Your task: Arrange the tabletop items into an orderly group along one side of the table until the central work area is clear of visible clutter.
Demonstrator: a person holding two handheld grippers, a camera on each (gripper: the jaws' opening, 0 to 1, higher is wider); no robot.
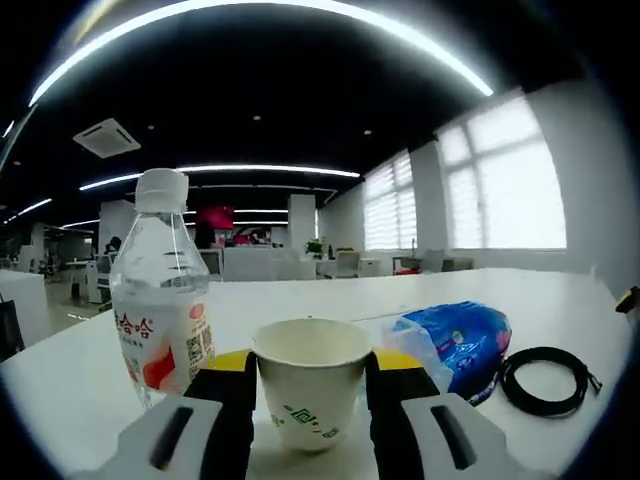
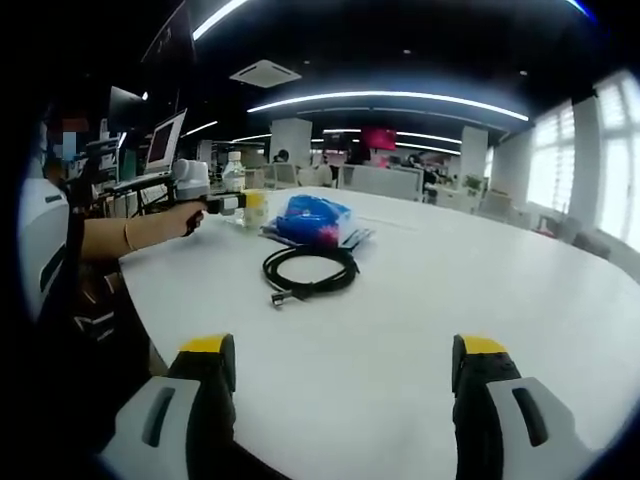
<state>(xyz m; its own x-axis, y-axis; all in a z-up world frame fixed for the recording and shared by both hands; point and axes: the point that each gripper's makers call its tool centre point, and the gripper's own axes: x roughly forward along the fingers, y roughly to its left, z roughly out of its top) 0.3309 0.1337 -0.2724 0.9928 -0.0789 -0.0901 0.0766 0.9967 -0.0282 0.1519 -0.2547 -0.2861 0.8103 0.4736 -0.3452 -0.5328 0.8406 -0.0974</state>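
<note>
In the left gripper view, the left gripper (image 1: 311,395) has its fingers (image 1: 232,415) closed on a paper cup (image 1: 311,385), one finger pressed to each side of the cup, which stands upright on the white table (image 1: 420,290). A water bottle (image 1: 160,300) with a white cap stands upright just beside the cup, near the table's edge. On the cup's other side lies a blue plastic bag (image 1: 455,340), and next to that a coiled black cable (image 1: 545,380).

In the right gripper view, the right gripper (image 2: 345,385) hovers over a bare stretch of table (image 2: 450,300) with its fingers (image 2: 210,385) spread wide and holding nothing. Farther along the table the coiled black cable (image 2: 310,270) lies in front of the blue plastic bag (image 2: 315,220). Beyond them, at the table's edge, a person's hand (image 2: 185,215) holds the left gripper (image 2: 250,205) at the cup (image 2: 255,208), with the water bottle (image 2: 234,185) standing just behind.
</note>
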